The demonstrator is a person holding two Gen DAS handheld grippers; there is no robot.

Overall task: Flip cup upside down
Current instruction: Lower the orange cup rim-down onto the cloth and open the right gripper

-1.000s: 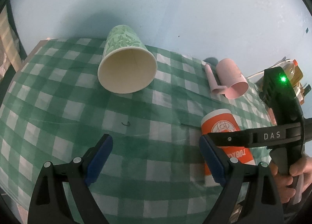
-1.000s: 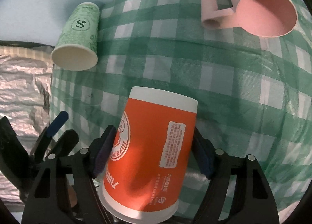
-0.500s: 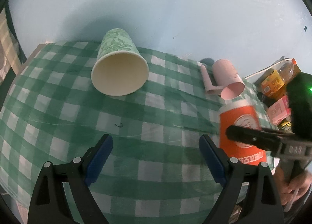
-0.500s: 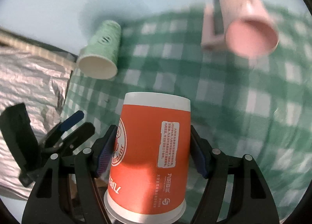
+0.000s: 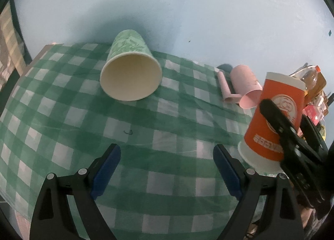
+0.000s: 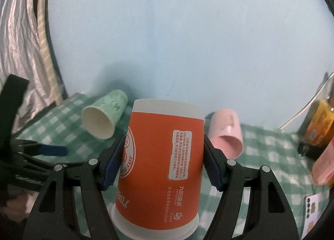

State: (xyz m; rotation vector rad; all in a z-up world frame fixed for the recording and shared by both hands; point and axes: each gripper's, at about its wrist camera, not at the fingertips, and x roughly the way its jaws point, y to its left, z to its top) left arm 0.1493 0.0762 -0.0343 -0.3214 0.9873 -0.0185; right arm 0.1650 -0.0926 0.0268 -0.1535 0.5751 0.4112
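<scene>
My right gripper (image 6: 163, 162) is shut on an orange paper cup (image 6: 162, 166). The cup stands nearly upright with its wide rim down and its closed base up; I cannot tell whether the rim touches the cloth. It also shows at the right of the left wrist view (image 5: 271, 118), with the right gripper (image 5: 292, 135) around it. My left gripper (image 5: 167, 169) is open and empty, low over the green checked tablecloth (image 5: 146, 135).
A green paper cup (image 5: 131, 73) lies on its side at the far left, mouth toward me. A pink mug (image 5: 244, 87) lies on its side at the far right. Bottles and packets (image 6: 319, 127) stand at the right edge. A blue wall is behind.
My right gripper has rotated the orange cup from lying tilted to standing rim down, base up. The left gripper pulled back slightly and stayed open.
</scene>
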